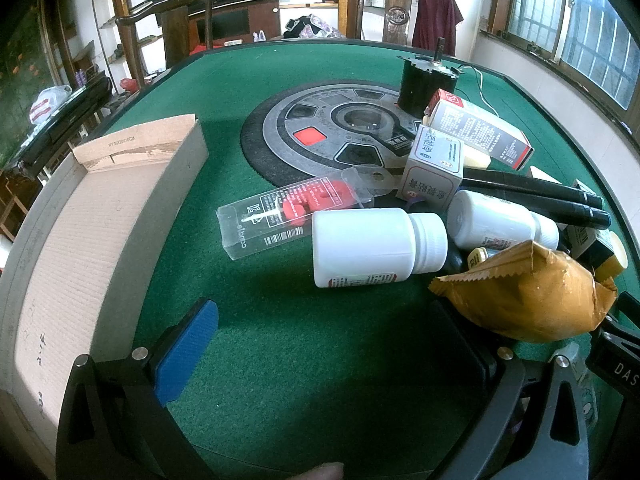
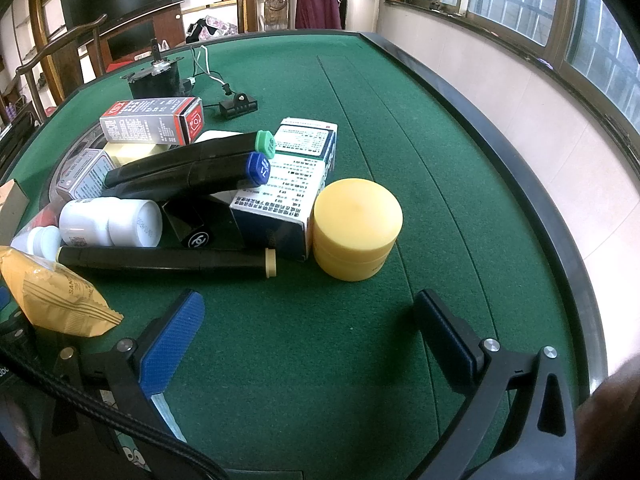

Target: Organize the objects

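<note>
A heap of small objects lies on the green table (image 1: 280, 80). In the left wrist view I see a white pill bottle (image 1: 372, 246) on its side, a clear plastic case (image 1: 288, 212) with red parts, a second white bottle (image 1: 496, 220), small medicine boxes (image 1: 434, 164) and a yellow snack packet (image 1: 528, 296). An open cardboard box (image 1: 92, 232) stands at the left. My left gripper (image 1: 336, 344) is open and empty, just short of the white bottle. In the right wrist view a yellow round jar (image 2: 356, 228), black markers (image 2: 188, 168) and a long black tube (image 2: 168, 262) lie ahead. My right gripper (image 2: 312, 328) is open and empty, near the jar.
A round grey disc (image 1: 328, 128) is set in the table's middle, with a black motor (image 1: 426, 84) and its wires behind. The table's raised black rim (image 2: 520, 168) runs along the right. Wooden chairs (image 1: 180, 20) stand beyond the far edge.
</note>
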A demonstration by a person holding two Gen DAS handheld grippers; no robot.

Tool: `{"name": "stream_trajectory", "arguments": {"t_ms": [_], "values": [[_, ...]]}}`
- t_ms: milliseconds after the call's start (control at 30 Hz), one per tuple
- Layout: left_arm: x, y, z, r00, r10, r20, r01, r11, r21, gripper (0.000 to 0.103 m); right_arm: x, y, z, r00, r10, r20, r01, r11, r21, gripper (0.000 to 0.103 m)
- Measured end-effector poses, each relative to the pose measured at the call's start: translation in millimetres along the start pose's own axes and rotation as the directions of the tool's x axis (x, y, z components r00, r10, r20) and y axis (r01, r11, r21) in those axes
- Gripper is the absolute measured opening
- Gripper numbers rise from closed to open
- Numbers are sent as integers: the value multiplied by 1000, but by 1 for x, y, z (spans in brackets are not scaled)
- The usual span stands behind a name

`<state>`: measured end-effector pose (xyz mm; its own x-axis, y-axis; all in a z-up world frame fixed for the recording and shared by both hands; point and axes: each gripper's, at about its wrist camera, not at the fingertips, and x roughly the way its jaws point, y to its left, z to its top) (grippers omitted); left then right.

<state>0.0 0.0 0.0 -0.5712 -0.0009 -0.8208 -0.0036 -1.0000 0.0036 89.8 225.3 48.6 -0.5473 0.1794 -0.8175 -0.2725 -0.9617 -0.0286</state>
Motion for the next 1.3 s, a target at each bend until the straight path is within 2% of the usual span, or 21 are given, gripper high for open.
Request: {"name": "stream_trajectory", "arguments": {"t_ms": [1300], "values": [[-4,-4,-4,1000,11,0,-11,1000,-11,102,0,0,0,1000,0,0,0,1000,2,103]]}}
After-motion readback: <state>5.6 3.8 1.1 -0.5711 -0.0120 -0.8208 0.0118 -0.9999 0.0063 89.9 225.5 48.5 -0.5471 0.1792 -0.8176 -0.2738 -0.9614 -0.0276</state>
